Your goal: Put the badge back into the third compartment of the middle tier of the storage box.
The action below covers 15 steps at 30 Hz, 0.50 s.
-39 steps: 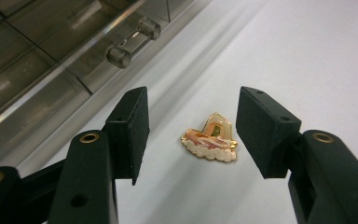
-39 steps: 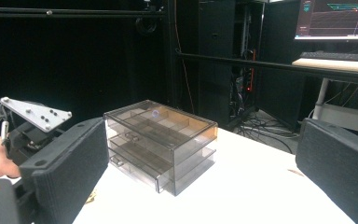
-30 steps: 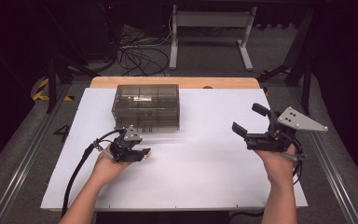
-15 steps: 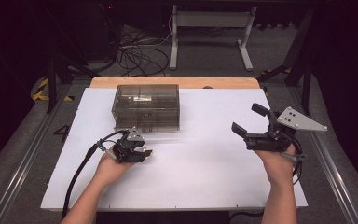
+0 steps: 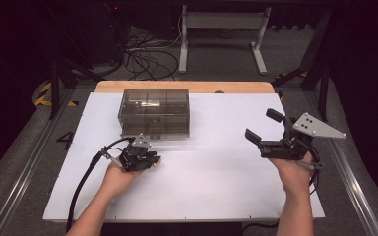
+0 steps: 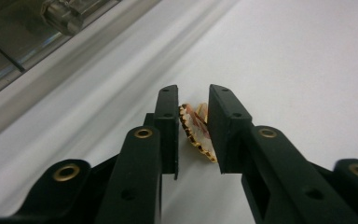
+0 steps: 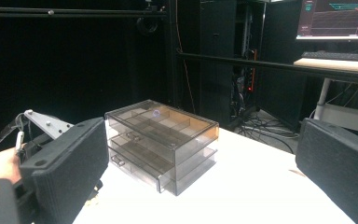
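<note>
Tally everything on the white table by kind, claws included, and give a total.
Drawer box: 1
Small gold-edged trinket, between the jaws of the left claw: 1
Claws, left and right: 2
Total: 4

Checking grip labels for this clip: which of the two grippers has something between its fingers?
The left gripper: a small gold-edged ornament sits between its nearly closed fingers, which have just been closing. The right gripper stands wide open, holding nothing.
</note>
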Available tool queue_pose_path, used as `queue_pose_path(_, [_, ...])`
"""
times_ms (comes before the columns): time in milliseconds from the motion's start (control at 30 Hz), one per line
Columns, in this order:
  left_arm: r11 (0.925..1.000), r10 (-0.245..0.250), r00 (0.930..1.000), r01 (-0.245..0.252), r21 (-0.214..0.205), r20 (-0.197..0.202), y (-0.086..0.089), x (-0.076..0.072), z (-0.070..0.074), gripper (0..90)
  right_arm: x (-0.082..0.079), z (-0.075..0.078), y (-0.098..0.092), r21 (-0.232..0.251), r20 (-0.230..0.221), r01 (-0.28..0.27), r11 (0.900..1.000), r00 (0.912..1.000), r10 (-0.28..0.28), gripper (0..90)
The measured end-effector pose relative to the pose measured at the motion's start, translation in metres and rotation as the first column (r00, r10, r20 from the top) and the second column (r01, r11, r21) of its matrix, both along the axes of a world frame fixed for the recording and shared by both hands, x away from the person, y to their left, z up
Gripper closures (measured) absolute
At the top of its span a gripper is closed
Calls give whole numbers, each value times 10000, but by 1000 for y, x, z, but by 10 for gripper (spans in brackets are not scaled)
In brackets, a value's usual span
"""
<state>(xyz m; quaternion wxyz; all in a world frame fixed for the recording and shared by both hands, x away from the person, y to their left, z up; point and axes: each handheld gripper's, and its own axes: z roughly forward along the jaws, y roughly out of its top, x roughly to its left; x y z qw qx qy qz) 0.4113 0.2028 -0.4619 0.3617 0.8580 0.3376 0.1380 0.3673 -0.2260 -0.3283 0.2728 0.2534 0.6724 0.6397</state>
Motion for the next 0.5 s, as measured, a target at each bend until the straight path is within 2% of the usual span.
queue_pose_path(233, [9994, -157, 9999, 156, -304, -18, 1, -4, 2, 825, -1, 0, -1, 18, -18, 18, 10000, 10000, -18, 31])
queue_pose_path(500, [9993, -250, 9997, 252, -259, 47, 1, -6, 3, 844, 0, 0, 0, 8, 10, -6, 10000, 10000, 6, 31])
